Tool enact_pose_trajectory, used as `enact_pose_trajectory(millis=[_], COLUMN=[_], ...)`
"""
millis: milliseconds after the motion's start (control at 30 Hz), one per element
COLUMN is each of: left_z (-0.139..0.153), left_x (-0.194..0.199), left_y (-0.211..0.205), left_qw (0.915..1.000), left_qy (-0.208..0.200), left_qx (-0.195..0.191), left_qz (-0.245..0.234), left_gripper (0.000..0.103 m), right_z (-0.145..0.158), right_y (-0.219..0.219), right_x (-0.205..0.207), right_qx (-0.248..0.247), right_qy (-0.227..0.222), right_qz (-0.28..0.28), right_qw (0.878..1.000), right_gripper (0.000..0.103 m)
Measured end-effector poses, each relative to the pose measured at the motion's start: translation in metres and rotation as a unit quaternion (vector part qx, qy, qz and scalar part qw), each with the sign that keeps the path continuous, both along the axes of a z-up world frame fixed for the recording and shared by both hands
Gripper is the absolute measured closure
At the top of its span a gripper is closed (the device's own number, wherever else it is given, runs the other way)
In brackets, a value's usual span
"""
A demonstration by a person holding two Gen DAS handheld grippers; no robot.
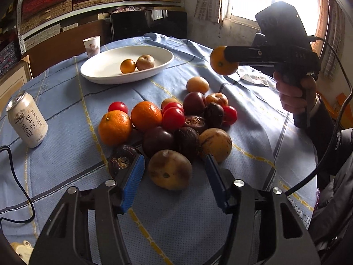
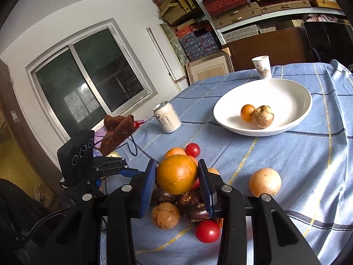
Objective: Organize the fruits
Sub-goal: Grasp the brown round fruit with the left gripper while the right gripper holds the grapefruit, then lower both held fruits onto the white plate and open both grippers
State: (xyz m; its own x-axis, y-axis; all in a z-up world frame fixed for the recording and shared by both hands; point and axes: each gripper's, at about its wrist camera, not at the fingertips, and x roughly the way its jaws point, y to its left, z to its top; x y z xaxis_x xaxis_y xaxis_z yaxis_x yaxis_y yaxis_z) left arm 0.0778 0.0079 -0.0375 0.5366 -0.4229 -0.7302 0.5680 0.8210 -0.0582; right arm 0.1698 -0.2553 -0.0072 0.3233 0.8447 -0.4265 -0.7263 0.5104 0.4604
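Fruits (image 1: 167, 128) of mixed kinds, among them round oranges, glossy red tomatoes, wrinkled dark purple passion fruits and brownish-yellow ones, lay heaped together near the middle of a round table draped in a light blue checked tablecloth (image 1: 66, 154), while one pale orange-yellow round fruit (image 2: 265, 182) sat just apart from the heap. The right gripper (image 2: 176, 176), black with blue ribbed pads, was clamped on a round orange citrus fruit (image 2: 177, 175) and held it in the air above the pile, its pads pressing both sides of the fruit. The left gripper (image 1: 174, 167) hung low over the near edge of the heap with its jaws spread wide and gripping nothing, a brown speckled round fruit (image 1: 169, 169) lying between its blue pads without touching either. Farther back on the cloth stood a white oval ceramic dish (image 1: 103, 64), which held a small orange fruit (image 1: 127, 66) touching a tan mottled fruit (image 1: 145, 62). A white paper cup (image 1: 91, 46) stood just behind the dish, and a cream-coloured drink can (image 1: 27, 122) with Chinese lettering stood upright to the left, well apart from the fruit
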Motion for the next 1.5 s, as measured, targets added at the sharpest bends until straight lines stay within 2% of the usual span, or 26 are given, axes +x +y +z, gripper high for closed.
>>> enact_pose_trajectory(millis=[167, 333, 533, 633, 800, 967, 1100, 1167, 1333, 1500], left_z=[-0.008, -0.009, -0.008, -0.004, 0.02, 0.061, 0.078, 0.076, 0.054, 0.036], left_x=[0.005, 0.007, 0.003, 0.004, 0.013, 0.056, 0.112, 0.147, 0.22, 0.256], left_y=[-0.003, 0.003, 0.003, 0.009, 0.02, 0.024, 0.02, 0.016, 0.001, -0.015], left_qw=[0.9998, 0.9997, 0.9997, 0.9995, 0.9969, 0.9928, 0.9881, 0.9851, 0.9799, 0.9769], left_qy=[0.015, 0.016, 0.009, 0.008, 0.005, 0.005, 0.012, 0.03, 0.079, 0.088], left_qx=[0.011, 0.011, 0.014, -0.002, -0.057, -0.09, -0.097, -0.094, -0.066, -0.036], left_qz=[0.003, 0.016, 0.016, 0.031, 0.053, 0.079, 0.119, 0.141, 0.171, 0.191], left_gripper=[0.047, 0.061, 0.062, 0.062, 0.062, 0.062, 0.062, 0.062, 0.062, 0.062], right_z=[0.0, -0.001, -0.003, -0.004, -0.005, -0.001, 0.005, 0.001, -0.018, -0.029], right_y=[0.001, 0.002, 0.002, 0.0, -0.008, -0.012, -0.003, 0.001, 0.004, 0.006], right_x=[-0.002, -0.003, -0.002, -0.001, 0.007, 0.036, 0.069, 0.087, 0.125, 0.144], right_qx=[-0.002, -0.006, -0.007, 0.0, 0.026, 0.033, 0.011, -0.004, -0.029, -0.052], right_qy=[0.0, -0.002, 0.001, 0.006, 0.023, 0.045, 0.025, 0.019, 0.05, 0.051], right_qz=[-0.001, 0.0, -0.001, 0.001, -0.01, -0.065, -0.131, -0.166, -0.208, -0.217], right_qw=[1.0, 1.0, 1.0, 1.0, 0.999, 0.996, 0.991, 0.986, 0.976, 0.974], right_gripper=[0.064, 0.064, 0.064, 0.064, 0.064, 0.064, 0.064, 0.064, 0.064, 0.064])
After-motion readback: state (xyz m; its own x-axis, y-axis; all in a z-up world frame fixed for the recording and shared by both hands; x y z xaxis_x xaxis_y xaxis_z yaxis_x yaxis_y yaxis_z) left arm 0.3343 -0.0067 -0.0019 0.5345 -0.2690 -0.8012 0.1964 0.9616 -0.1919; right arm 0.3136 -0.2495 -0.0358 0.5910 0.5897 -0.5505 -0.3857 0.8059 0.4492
